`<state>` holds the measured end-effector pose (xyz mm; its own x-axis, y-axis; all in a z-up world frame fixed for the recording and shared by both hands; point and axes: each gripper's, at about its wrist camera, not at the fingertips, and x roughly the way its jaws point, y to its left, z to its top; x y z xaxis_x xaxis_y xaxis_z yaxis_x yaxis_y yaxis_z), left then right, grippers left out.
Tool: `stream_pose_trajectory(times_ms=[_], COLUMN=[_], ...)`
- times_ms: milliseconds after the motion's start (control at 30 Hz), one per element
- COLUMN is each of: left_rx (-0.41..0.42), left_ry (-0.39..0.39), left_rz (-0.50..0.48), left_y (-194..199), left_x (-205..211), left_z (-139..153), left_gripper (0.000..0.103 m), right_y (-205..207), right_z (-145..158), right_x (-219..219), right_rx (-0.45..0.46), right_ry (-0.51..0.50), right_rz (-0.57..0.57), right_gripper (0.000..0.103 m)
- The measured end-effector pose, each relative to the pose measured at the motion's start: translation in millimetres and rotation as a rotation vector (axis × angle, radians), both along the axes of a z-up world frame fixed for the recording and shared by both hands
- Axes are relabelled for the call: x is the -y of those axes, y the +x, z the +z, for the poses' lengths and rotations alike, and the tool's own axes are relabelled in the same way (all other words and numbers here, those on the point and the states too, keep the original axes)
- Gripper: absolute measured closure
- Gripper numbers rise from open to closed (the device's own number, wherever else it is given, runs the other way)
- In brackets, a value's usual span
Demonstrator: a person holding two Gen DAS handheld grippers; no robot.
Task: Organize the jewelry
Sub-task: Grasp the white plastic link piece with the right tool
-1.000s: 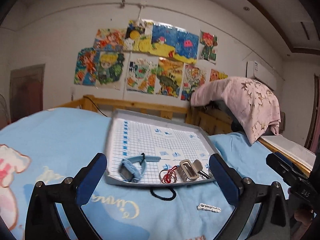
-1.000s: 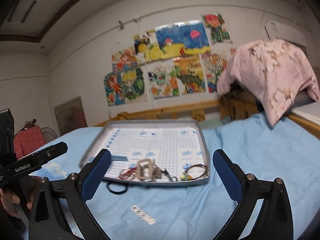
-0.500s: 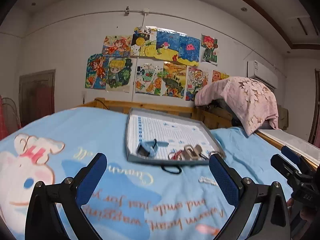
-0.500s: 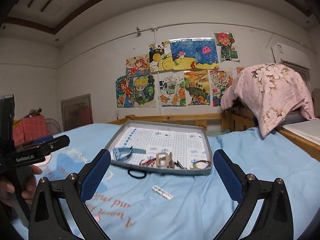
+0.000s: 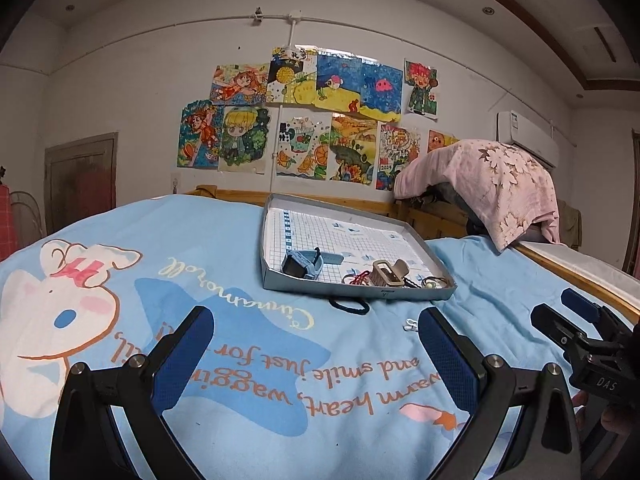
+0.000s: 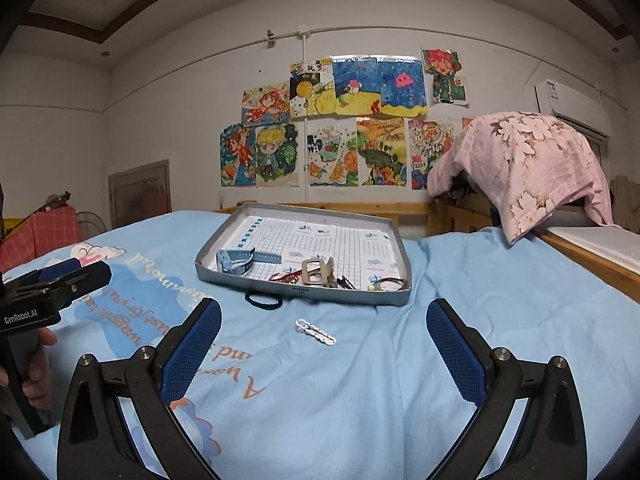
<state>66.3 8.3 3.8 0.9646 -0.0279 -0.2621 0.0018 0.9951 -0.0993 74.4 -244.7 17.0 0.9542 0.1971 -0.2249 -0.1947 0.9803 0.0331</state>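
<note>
In the left wrist view the white chain (image 5: 409,324) is half hidden behind the left gripper (image 5: 316,354); it lies on the bed (image 6: 480,300) just before the tray (image 6: 304,294). Both grippers have backed away from the tray; right gripper (image 6: 324,344) jaws, like the left's, spread, empty.

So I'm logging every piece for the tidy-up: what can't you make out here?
- White clip, left wrist view: mostly hidden behind the left gripper.
- Small pieces beside the beige buckle in the tray, right wrist view: too small to identify.
- Bed: edges cut off, both views.
</note>
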Motion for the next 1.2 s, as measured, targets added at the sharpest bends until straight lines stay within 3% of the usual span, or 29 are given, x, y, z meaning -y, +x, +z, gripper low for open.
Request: stream_pose_trajectory(times_ms=[300, 500, 667, 933, 1200], left_rx=[-0.036, -0.034, -0.039, -0.051, -0.114], left_ry=[-0.025, 0.003, -0.023, -0.005, 0.003], left_rz=[0.001, 0.007, 0.014, 0.014, 0.002], left_y=[23.0, 48.8, 72.6, 112.4, 148.2], left_x=[-5.7, -5.7, -12.4, -8.2, -3.1], left_z=[11.3, 22.6, 27.6, 24.5, 8.2], left_gripper=[0.000, 0.000, 0.000, 0.000, 0.000], right_y=[21.3, 50.8, 75.3, 108.7, 142.4], right_z=[10.7, 20.6, 26.3, 27.9, 18.8], right_x=[-2.4, -10.5, -13.7, -20.3, -18.0], right_rx=[0.005, 0.014, 0.029, 0.040, 0.001], right_ry=[0.006, -0.011, -0.004, -0.013, -0.007], right_rz=[0.003, 0.016, 0.007, 0.004, -0.005], right_gripper=[0.002, 0.002, 0.002, 0.002, 0.002])
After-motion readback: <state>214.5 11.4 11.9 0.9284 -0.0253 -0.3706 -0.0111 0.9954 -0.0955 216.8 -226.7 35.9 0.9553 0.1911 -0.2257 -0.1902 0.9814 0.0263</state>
